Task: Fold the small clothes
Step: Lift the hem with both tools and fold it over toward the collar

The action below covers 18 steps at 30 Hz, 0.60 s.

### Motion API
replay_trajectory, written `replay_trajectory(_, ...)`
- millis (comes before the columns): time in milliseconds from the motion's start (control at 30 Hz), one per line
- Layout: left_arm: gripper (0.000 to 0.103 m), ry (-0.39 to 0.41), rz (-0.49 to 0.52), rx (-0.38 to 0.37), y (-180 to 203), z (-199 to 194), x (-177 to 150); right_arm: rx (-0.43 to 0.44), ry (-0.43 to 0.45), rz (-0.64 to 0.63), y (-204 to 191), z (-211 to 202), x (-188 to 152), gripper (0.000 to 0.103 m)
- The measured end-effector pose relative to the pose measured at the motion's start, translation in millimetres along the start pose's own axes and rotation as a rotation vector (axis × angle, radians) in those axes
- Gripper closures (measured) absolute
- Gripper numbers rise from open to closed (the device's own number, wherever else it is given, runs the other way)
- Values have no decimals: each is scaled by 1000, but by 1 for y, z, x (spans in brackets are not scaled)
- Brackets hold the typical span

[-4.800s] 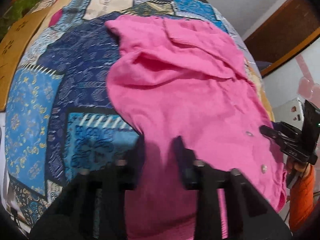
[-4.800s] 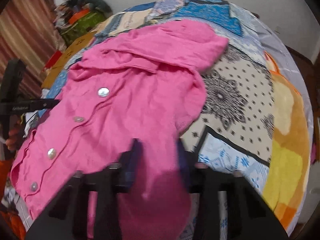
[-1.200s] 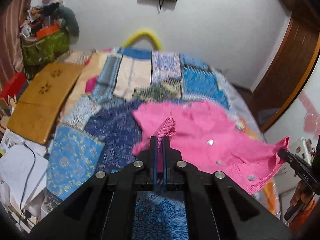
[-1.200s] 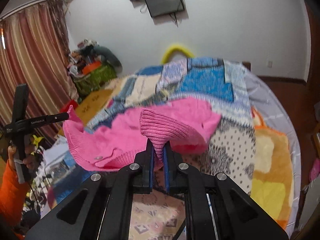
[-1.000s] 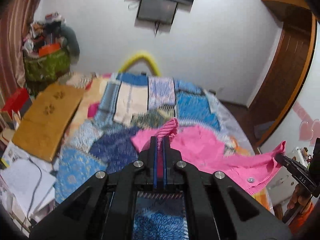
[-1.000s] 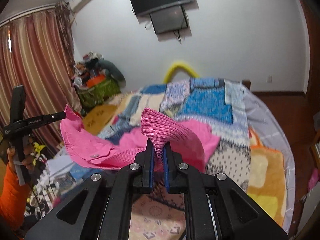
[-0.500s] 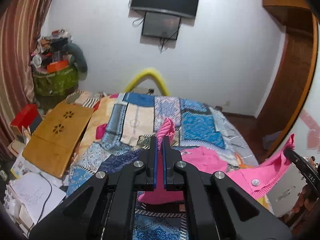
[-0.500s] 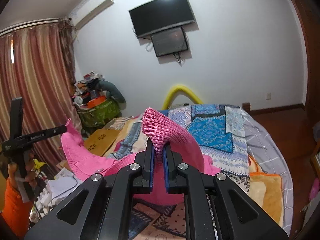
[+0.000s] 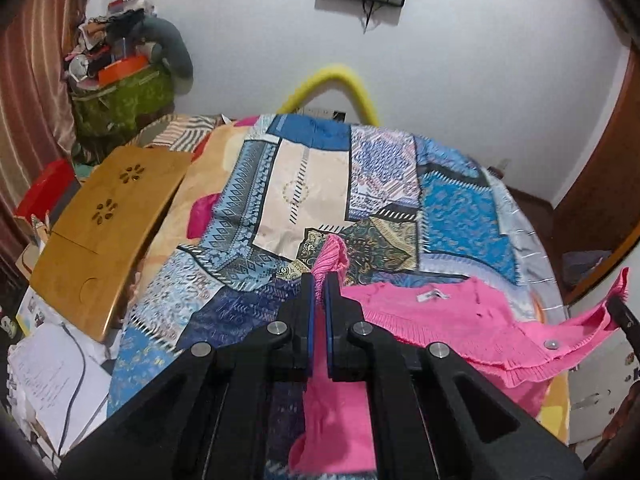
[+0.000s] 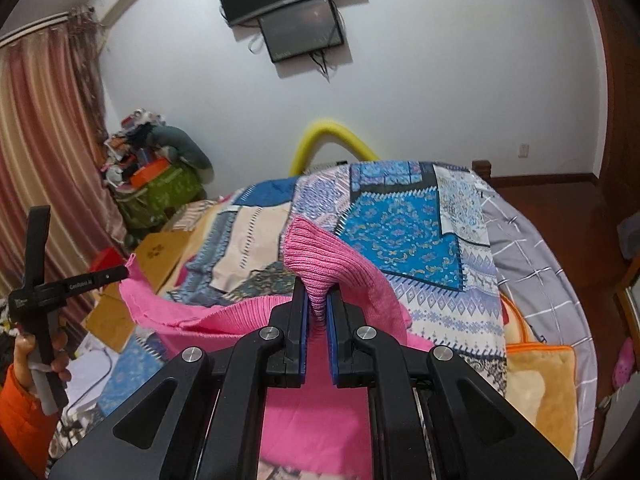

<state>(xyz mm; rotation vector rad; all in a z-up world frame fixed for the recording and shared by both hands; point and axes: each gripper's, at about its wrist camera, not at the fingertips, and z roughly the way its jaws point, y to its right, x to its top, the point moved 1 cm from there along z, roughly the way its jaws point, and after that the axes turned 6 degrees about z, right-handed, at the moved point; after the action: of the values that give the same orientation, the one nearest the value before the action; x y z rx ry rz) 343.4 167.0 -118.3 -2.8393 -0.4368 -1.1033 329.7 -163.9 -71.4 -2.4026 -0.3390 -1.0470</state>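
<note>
A pink knitted cardigan (image 9: 452, 320) with metal snap buttons hangs stretched between my two grippers above the patchwork bedspread (image 9: 312, 196). My left gripper (image 9: 319, 280) is shut on one ribbed corner of it. My right gripper (image 10: 317, 300) is shut on the other ribbed corner (image 10: 320, 264). The cardigan (image 10: 224, 316) sags between them, and its lower part drapes below the jaws toward the bed. The right gripper's tip also shows at the right edge of the left wrist view (image 9: 622, 312), and the left gripper shows at the left of the right wrist view (image 10: 116, 274).
A wooden lap desk (image 9: 108, 232) lies on the bed's left side. Papers and a cable (image 9: 52, 380) lie on the floor at left. A cluttered green bag (image 9: 120, 96) stands in the far corner. A yellow foam arch (image 9: 332, 84) and a wall TV (image 10: 288, 0) are behind the bed.
Both grippers closed on the cardigan's corners and lifted it off the bed. In the last half second they tilted slightly down and forward, bringing the bedspread closer.
</note>
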Motion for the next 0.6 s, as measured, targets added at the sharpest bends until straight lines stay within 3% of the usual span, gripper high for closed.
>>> replay_trajectory(367, 100, -152, -12, 17, 5, 125, 14, -65, -138, 37, 37, 95, 1, 96)
replay_trajectory(600, 100, -250, 1, 28, 0, 175, 2, -101, -251, 13, 51, 133, -11, 96)
